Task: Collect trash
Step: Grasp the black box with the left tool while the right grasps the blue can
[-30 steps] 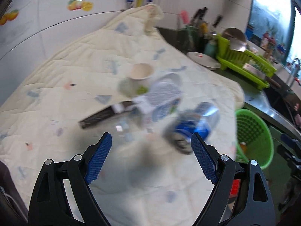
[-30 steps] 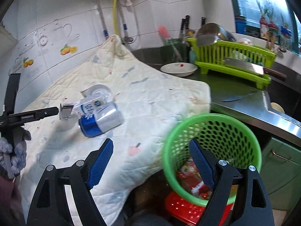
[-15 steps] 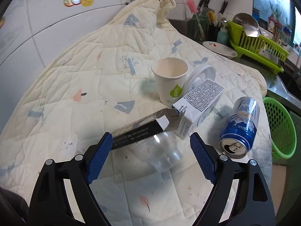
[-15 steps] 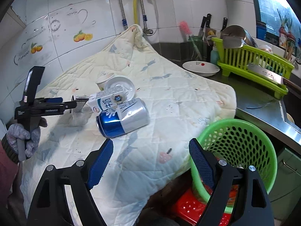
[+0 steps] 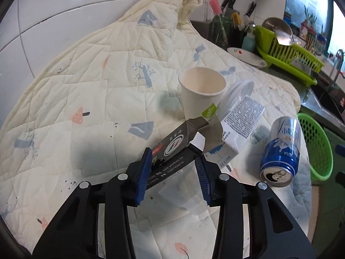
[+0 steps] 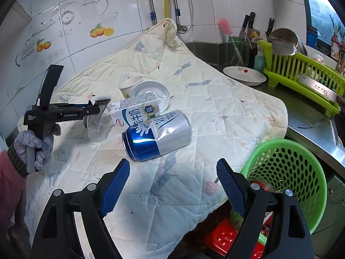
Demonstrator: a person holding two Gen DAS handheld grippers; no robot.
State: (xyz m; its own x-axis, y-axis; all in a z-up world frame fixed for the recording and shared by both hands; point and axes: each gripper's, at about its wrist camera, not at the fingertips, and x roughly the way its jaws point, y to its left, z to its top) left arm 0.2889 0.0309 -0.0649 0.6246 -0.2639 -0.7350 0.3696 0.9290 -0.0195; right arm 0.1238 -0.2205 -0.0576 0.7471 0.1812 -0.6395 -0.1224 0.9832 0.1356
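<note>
Since a second ago my left gripper [image 5: 173, 168] has slid forward over the quilt [image 5: 86, 90], and its jaws are closing on the dark flattened box [image 5: 172, 146], lifted off the quilt. Just past it: milk carton [image 5: 239, 127], paper cup [image 5: 202, 90]. My right gripper [image 6: 172, 185] gapes wide, empty, blue can [image 6: 157, 136] just ahead, green basket [image 6: 301, 172] to its right.

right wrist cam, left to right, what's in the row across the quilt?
gloved hand → left gripper → clear plastic cup → milk carton → blue can → green basket
</note>
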